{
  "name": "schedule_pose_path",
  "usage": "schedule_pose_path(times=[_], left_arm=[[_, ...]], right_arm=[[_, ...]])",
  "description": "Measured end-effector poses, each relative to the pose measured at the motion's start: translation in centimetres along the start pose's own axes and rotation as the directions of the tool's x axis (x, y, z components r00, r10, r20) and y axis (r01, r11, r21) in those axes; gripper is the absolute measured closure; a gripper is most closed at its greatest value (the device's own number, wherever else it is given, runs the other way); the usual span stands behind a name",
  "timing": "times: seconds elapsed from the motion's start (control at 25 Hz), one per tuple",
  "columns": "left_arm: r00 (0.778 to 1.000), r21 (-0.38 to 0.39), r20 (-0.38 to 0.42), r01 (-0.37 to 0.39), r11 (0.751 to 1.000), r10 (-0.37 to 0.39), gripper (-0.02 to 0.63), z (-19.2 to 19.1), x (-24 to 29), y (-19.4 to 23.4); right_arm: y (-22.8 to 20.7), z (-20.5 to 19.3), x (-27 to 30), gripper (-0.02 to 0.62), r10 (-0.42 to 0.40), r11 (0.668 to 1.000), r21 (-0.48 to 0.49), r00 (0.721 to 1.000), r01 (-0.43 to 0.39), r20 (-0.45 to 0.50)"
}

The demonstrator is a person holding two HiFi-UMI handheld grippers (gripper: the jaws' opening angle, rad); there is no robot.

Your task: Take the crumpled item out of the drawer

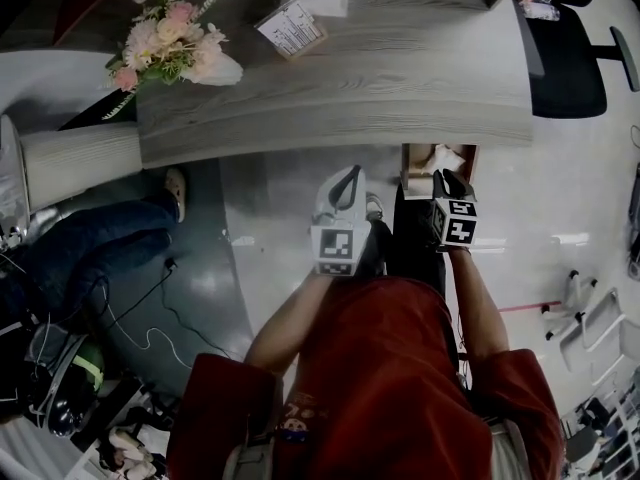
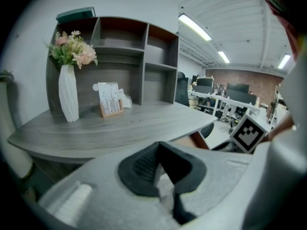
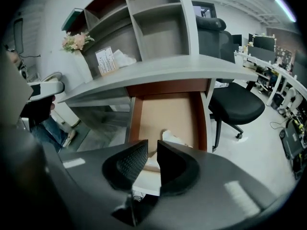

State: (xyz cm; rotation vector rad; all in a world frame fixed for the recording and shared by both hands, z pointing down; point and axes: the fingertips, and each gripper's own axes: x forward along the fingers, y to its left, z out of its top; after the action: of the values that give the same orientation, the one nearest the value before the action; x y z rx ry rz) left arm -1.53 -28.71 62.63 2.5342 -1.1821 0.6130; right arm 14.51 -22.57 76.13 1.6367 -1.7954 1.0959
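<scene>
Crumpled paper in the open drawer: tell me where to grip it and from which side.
Probably pinch its raised top fold, coming down from above with the right gripper: the crumpled paper lies at the front of the drawer, walled on both sides, open only upward.

A curved grey wooden desk (image 1: 400, 88) carries a white vase (image 2: 68, 99) of pink and white flowers (image 1: 170, 43) at its left end. A small card stand (image 2: 109, 99) sits further along the desk top, and an open shelf unit (image 2: 144, 61) rises along the desk's back. A black office chair (image 1: 565, 58) stands off the desk's right end. Below the desk's left end are a person's leg in jeans (image 1: 90, 248) and loose cables (image 1: 150, 318) on the floor.
</scene>
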Motion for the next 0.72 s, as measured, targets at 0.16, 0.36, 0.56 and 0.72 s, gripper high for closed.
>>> schedule_pose_path(times=[0.16, 0.36, 0.56, 0.72], left_arm=[[1.000, -0.006, -0.012, -0.005, 1.000, 0.005, 0.609, -0.8, 0.7, 0.4], [0.999, 0.001, -0.044, 0.007, 1.000, -0.007, 0.609, -1.7, 1.7, 0.3], [0.998, 0.005, -0.055, 0.011, 1.000, -0.011, 0.609, -2.0, 2.4, 0.1], [0.998, 0.007, -0.066, 0.010, 1.000, -0.009, 0.609, -2.3, 2.7, 0.1]], right_arm=[[-0.3, -0.2, 2.0, 0.549, -0.001, 1.000, -0.004, 0.999, 0.000, -0.033], [-1.3, -1.7, 4.1, 0.549, -0.025, 1.000, -0.020, 0.995, 0.023, -0.099], [-1.8, -2.5, 5.9, 0.549, -0.028, 0.999, 0.013, 0.990, 0.030, -0.136], [-2.1, -3.0, 6.9, 0.541, -0.043, 0.999, 0.009, 0.984, 0.045, -0.175]])
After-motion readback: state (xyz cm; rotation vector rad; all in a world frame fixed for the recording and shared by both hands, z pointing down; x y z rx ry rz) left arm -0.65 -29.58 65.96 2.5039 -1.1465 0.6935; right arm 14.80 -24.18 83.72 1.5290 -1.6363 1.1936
